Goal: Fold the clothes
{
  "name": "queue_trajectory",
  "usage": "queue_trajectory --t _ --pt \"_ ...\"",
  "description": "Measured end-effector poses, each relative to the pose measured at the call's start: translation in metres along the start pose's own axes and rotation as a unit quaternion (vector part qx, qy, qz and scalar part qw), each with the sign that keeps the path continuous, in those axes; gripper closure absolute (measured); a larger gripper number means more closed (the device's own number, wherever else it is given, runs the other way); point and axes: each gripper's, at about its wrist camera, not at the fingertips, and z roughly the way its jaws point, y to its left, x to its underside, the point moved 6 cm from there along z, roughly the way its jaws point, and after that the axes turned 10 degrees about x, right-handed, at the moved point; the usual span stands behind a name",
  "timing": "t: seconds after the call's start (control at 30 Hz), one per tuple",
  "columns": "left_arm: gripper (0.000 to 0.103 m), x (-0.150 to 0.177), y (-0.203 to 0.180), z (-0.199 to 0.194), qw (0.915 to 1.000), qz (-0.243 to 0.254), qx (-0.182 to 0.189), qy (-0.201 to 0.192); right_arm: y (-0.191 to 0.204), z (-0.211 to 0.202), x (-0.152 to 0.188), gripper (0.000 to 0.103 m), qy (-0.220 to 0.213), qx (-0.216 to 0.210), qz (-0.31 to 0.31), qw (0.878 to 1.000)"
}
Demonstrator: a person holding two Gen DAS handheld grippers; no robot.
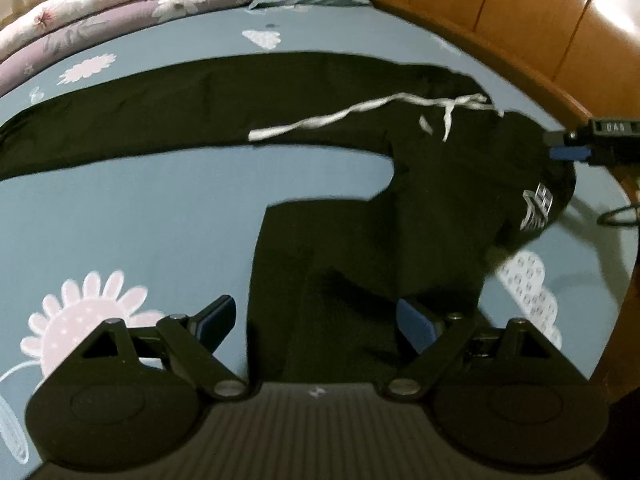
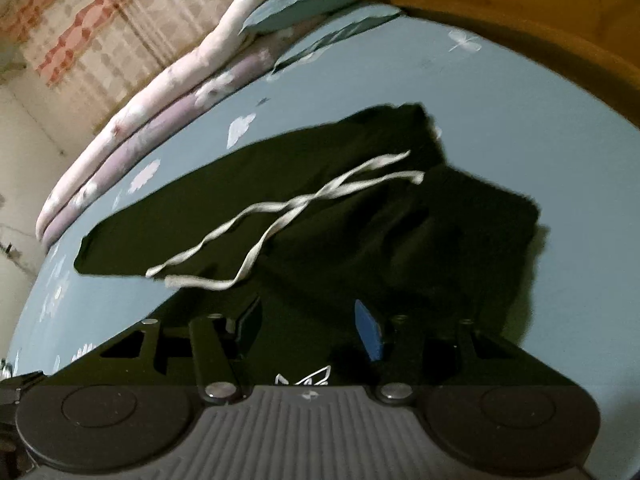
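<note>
On the bed (image 1: 160, 208), black trousers (image 1: 360, 232) lie partly spread, one leg straight, the other bent, drawstring (image 1: 340, 118) loose. Left tongs (image 1: 316, 324) and right tongs (image 2: 308, 332) gape wide, holding nothing. Folding unfinished.

A bedroom, likely at home: a bed (image 1: 120, 208) in floral sheets, folded quilts (image 1: 92, 4), a wooden headboard (image 1: 520, 20).

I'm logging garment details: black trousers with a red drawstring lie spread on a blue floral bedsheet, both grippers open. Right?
Not quite: the drawstring is white, not red, as the right wrist view shows. The rest holds: black trousers lie spread on the blue floral bedsheet, and the left gripper and right gripper are both open.
</note>
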Motion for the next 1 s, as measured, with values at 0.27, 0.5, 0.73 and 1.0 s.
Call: queue_trajectory --t 0.27,0.5,0.73,1.0 --pt "0.018 0.03 -0.007 -0.01 0.9996 0.017 0.003 0.024 0.015 0.008 0.009 0.041 0.015 -0.017 -0.02 1.0" --pt "0.045 0.051 -0.014 -0.002 0.9963 0.064 -0.02 0.053 0.026 0.011 0.009 0.039 0.016 -0.027 -0.027 0.999" --pt "0.074 0.044 -0.007 0.002 0.9963 0.062 -0.042 0.042 0.039 0.008 0.011 0.039 0.016 -0.041 -0.051 0.998" --pt "0.074 -0.01 0.009 0.009 0.9958 0.079 -0.043 -0.015 0.068 0.001 0.015 0.036 0.013 -0.071 -0.12 0.99"
